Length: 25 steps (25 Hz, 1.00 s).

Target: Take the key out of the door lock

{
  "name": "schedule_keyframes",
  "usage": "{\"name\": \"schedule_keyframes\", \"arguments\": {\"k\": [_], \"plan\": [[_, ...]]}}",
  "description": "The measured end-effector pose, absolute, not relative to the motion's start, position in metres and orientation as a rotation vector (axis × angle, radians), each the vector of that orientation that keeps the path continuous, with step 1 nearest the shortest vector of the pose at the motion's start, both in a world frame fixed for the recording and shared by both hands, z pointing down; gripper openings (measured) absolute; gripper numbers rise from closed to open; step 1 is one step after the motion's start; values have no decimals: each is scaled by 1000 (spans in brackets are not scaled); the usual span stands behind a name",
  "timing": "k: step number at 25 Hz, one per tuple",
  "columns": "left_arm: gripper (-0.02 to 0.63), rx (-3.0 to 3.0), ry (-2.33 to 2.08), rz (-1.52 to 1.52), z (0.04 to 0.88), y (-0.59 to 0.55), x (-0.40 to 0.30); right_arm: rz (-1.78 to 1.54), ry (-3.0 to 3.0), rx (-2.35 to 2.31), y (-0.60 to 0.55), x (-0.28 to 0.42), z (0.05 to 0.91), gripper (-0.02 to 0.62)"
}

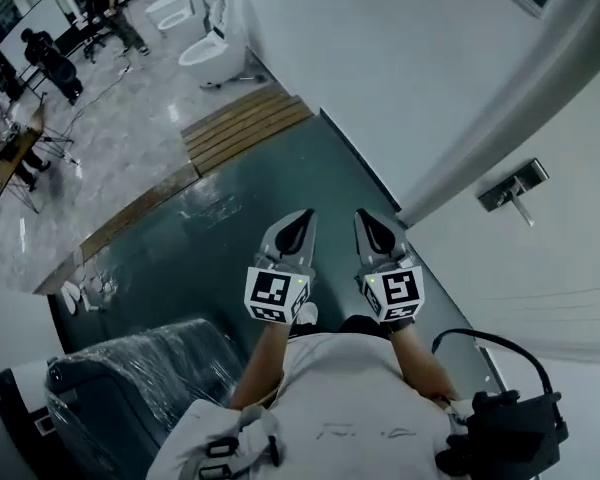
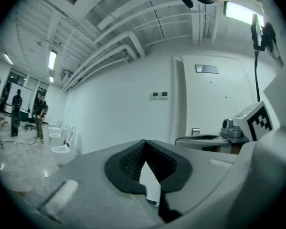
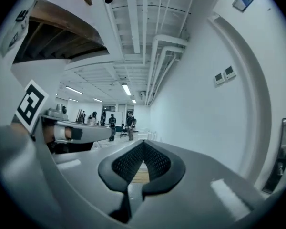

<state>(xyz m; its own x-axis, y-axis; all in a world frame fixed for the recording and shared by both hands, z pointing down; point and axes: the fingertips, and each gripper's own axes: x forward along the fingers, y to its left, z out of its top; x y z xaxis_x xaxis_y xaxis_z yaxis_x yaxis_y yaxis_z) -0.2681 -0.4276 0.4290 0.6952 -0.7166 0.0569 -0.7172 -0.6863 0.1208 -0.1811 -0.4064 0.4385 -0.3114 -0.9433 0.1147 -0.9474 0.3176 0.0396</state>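
Nearest me, the person is holding both grippers side by side before the chest, tips pointing to twelve o'clock. The left gripper (image 1: 302, 218) is holding its jaws pressed together on nothing, and the right gripper (image 1: 366, 218) is doing the same. Farther off, at two o'clock from the right gripper, the handle (image 1: 515, 188) is jutting from the door (image 1: 550, 278). The key is probably sitting in the lock there, its length standing out from the door face, but it is too small to see. The right gripper is nearer.
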Motion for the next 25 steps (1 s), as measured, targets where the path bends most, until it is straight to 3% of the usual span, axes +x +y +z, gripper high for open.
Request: {"name": "schedule_keyframes", "arguments": {"k": [15, 25], "plan": [[2, 2988, -248, 79, 449, -442, 23, 268, -1768, 2547, -370, 89, 473, 6], [3, 3143, -110, 21, 432, -451, 165, 167, -1590, 2821, -352, 225, 450, 6]]}}
